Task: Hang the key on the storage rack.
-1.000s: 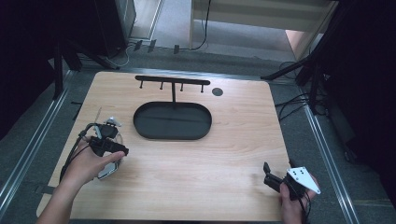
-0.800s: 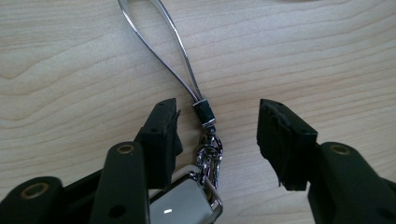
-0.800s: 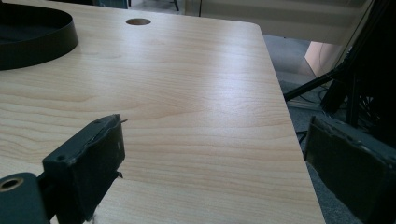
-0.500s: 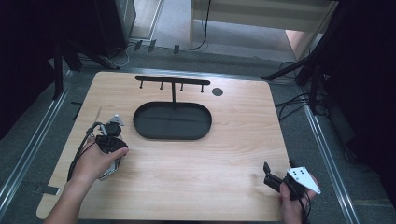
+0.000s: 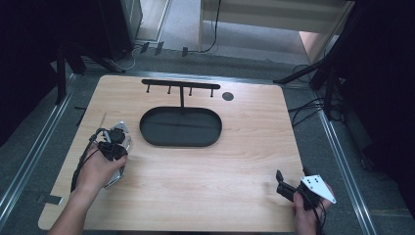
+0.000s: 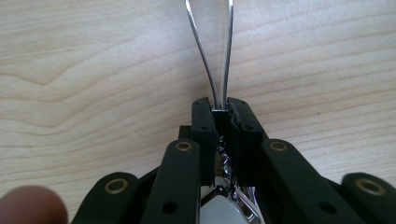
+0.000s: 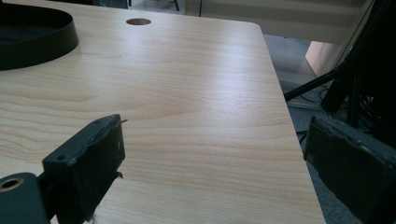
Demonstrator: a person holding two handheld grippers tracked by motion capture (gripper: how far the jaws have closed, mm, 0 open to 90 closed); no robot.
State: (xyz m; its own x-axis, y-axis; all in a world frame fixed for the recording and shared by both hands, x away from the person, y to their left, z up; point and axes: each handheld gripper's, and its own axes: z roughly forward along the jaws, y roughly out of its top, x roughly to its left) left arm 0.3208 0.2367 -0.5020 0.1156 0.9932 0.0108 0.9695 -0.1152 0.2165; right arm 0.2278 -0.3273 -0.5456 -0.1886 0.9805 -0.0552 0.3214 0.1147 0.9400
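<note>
- Clenches the left tool (image 5: 119, 132) on a shiny wire utensil (image 5: 116, 161), near the left edge of the wooden bench (image 5: 244, 147).
- Pinches 2 thin metal wires of the utensil (image 6: 219, 70) between the black jaws of that tool (image 6: 223, 112) in the left gripper view; runs them forward over the wood grain, bowed slightly apart from each other.
- Shows a twist of wire and a bright metal part low between the jaws, too close to tell what kind of utensil.
- Lies partly under the left hand (image 5: 98, 169) in the high view, just left of the black oval tray (image 5: 147, 128) and apart from it.
- Holds the right tool (image 5: 281, 182) released near the bench's front right corner, with the right hand (image 5: 306, 215) behind it and a grey 3-cornered plate (image 5: 318, 187) on top.
- Spreads its 2 jaws wide in the right gripper view, around nothing but bare wood (image 7: 215, 130).
- Looks across the bench toward the tray's dark wall (image 7: 42, 46) and a round hole (image 7: 138, 21) in the board.
- Stands a black rack with 4 pegs (image 5: 178, 83) upright at the tray's far side.
- Places the hole (image 5: 227, 96) just right of the rack.
</note>
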